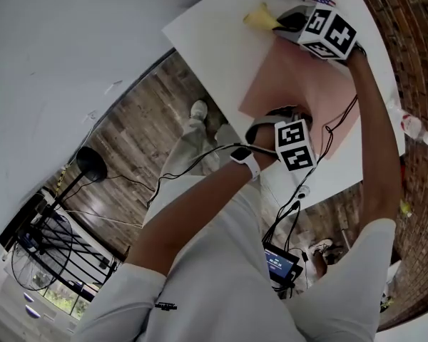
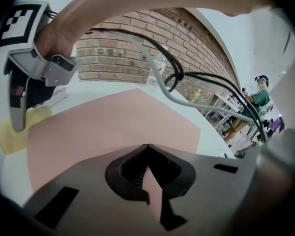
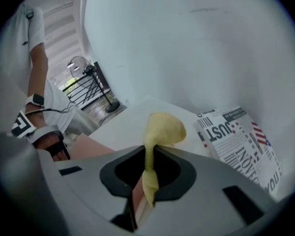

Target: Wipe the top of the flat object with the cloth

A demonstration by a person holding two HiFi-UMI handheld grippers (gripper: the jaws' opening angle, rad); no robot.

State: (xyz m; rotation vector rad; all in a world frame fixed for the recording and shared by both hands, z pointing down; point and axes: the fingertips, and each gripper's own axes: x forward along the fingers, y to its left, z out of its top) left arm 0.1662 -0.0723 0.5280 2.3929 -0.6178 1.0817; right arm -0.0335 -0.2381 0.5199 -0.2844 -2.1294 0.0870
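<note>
Cloth point(image 3: 164, 129) is pinched in our right gripper point(image 3: 148, 150) at the pink sheet's point(image 2: 113, 127) 12 o'clock. Our left gripper's point(image 2: 147, 145) jaws are pressed together.

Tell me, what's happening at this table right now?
A person works two handheld grippers over a white table. The right gripper is clamped on a yellow cloth by the far corner of a flat pink sheet. The left gripper, jaws together, sits at the sheet's near edge, seemingly steadying it.
</note>
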